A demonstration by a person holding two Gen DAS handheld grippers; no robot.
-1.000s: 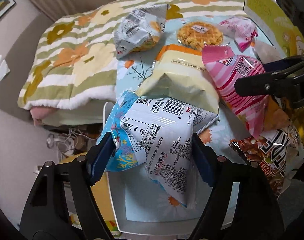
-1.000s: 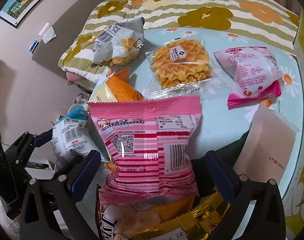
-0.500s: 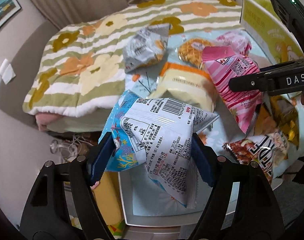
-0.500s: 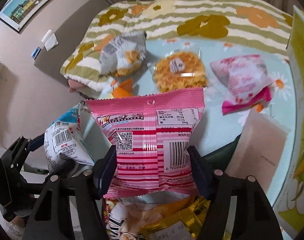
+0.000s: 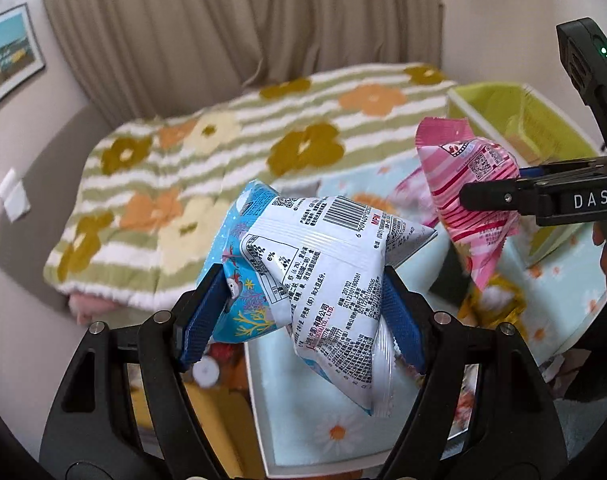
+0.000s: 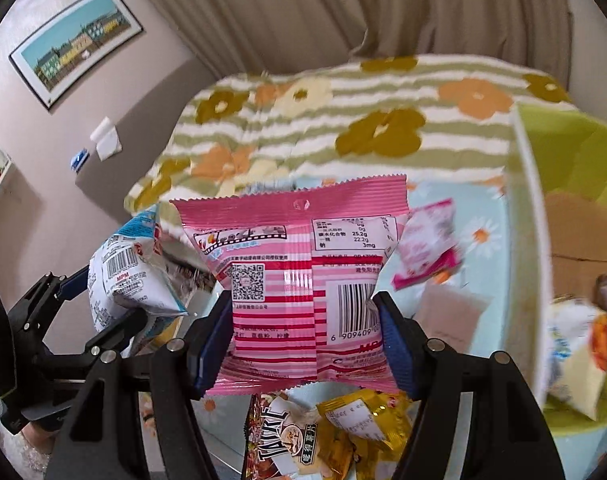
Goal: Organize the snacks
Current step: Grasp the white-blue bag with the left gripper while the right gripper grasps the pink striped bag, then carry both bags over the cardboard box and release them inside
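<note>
My left gripper [image 5: 303, 316] is shut on a blue and white snack bag [image 5: 327, 272], held in the air above the table's left edge. The bag also shows in the right wrist view [image 6: 131, 276]. My right gripper [image 6: 303, 340] is shut on a pink striped snack bag [image 6: 299, 272], lifted above the table. That bag shows at the right of the left wrist view [image 5: 467, 196]. A green bin [image 6: 531, 240] with several snack packs inside stands at the right.
On the daisy-print table [image 6: 483, 216] lie a small pink packet [image 6: 427, 244], a pale flat packet [image 6: 451, 312], a yellow bag [image 6: 363, 420] and a dark printed bag [image 6: 279, 440]. A flowered striped blanket [image 6: 343, 120] covers the bed behind. A curtain hangs beyond.
Both grippers have risen with their bags and tilted up, so the table snacks dropped low in view. The right gripper closed on the pink bag a second ago.
</note>
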